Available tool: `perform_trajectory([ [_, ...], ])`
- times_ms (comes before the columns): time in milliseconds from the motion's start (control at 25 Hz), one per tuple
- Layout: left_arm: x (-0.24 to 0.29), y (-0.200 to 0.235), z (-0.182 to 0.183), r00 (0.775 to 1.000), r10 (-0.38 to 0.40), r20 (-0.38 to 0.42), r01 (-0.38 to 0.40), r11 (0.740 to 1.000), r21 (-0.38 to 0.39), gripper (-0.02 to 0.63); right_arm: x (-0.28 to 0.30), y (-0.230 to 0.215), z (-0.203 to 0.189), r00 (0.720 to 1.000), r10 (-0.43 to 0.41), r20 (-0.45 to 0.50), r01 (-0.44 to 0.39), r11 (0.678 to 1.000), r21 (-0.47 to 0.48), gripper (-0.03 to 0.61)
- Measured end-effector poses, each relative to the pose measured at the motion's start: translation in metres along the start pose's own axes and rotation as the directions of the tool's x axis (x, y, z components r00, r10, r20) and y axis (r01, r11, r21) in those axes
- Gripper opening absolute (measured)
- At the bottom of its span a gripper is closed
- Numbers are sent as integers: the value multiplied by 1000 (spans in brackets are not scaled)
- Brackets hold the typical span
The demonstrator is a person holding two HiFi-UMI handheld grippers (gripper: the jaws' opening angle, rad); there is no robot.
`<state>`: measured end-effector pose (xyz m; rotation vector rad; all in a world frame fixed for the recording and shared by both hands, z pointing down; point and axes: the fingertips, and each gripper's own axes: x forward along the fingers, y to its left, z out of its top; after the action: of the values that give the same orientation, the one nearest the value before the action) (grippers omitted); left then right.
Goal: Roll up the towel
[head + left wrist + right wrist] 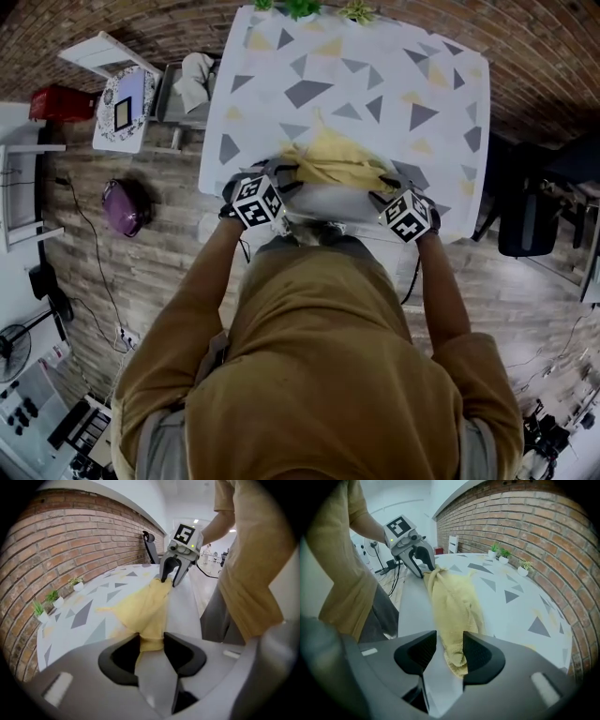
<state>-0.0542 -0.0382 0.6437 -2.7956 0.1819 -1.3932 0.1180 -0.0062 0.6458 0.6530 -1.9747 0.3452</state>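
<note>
A yellow towel (333, 161) lies bunched in a loose roll along the near edge of the white table with grey and yellow triangles (356, 75). My left gripper (286, 173) is at the roll's left end. In the left gripper view its pads pinch that end of the towel (140, 609) between them (151, 641). My right gripper (382, 187) is at the right end. In the right gripper view the towel (454, 602) runs between its jaws (450, 641), touching the right pad, with a slit of table showing beside the left pad. Each gripper view shows the other gripper (169, 578) (424, 569) at the far end.
Small potted plants (302, 7) stand along the table's far edge by the brick wall. A purple bag (125, 206) lies on the wooden floor to the left, near a white chair (127, 98) with things on it. A dark chair (525, 216) stands to the right.
</note>
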Motion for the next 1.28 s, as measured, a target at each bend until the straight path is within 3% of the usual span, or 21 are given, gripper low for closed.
perform_trajectory([
  [80,1,5,0,999,35,-4,-35,999,2,192,-1,2,0,1000,6,5,-6,1000,5,160],
  [160,1,9,-2,998,65,-9,-65,998,4,140,-1,3,0,1000,-13,3,13,1000,-5,125],
  [200,1,9,-3,997,71,-11,-71,997,2,121,-2,2,-1,999,-32,1,32,999,-14,51],
  [240,1,9,-3,998,69,-12,-69,998,-1,116,-3,2,-3,999,-45,-2,45,999,-23,32],
  [680,-25,9,20,997,-11,82,20,993,-114,97,-30,10,10,998,60,-22,-60,998,12,34],
  [960,-33,21,32,987,-74,146,105,970,-220,95,-50,-17,32,996,89,17,-90,993,73,34],
  [1280,-27,40,27,970,-135,204,206,902,-381,95,-44,-45,38,986,162,34,-166,975,146,34],
])
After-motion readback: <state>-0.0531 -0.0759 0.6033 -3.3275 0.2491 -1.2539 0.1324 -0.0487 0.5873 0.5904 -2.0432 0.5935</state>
